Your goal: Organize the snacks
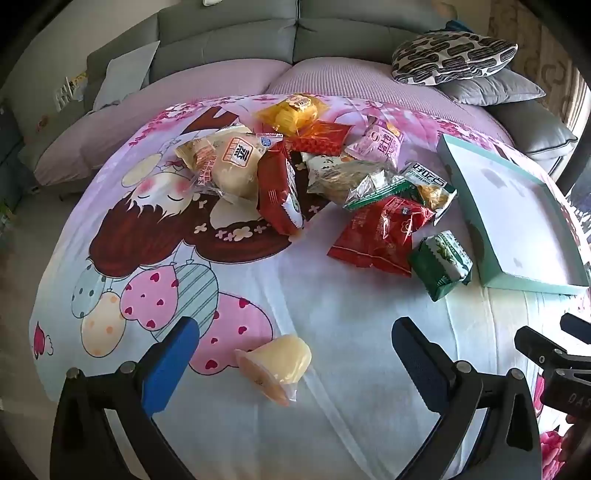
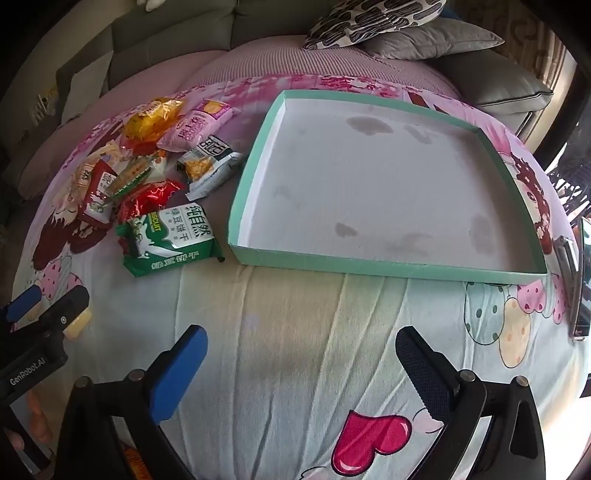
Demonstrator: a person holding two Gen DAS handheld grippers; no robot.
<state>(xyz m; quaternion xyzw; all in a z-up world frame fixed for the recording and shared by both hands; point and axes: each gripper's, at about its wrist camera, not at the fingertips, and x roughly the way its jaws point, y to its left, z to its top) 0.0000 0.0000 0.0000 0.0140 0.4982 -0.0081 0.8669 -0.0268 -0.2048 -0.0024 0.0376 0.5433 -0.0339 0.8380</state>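
A pile of wrapped snacks [image 1: 314, 173] lies on a cartoon-print blanket [image 1: 332, 350]. A pale yellow jelly cup [image 1: 275, 363] lies on its side, apart from the pile, between the blue pads of my left gripper [image 1: 295, 343], which is open and touches nothing. A green biscuit pack [image 2: 171, 238] sits at the pile's near edge, left of an empty teal-rimmed box lid [image 2: 384, 266]. My right gripper [image 2: 301, 354] hangs open over bare blanket in front of the lid, holding nothing.
A grey sofa back [image 1: 229, 33] and a patterned cushion [image 1: 454, 55] on a grey pillow [image 1: 495, 88] lie beyond the blanket. A phone-like object [image 2: 581, 280] sits at the blanket's right edge. A hand [image 2: 37, 424] shows at lower left.
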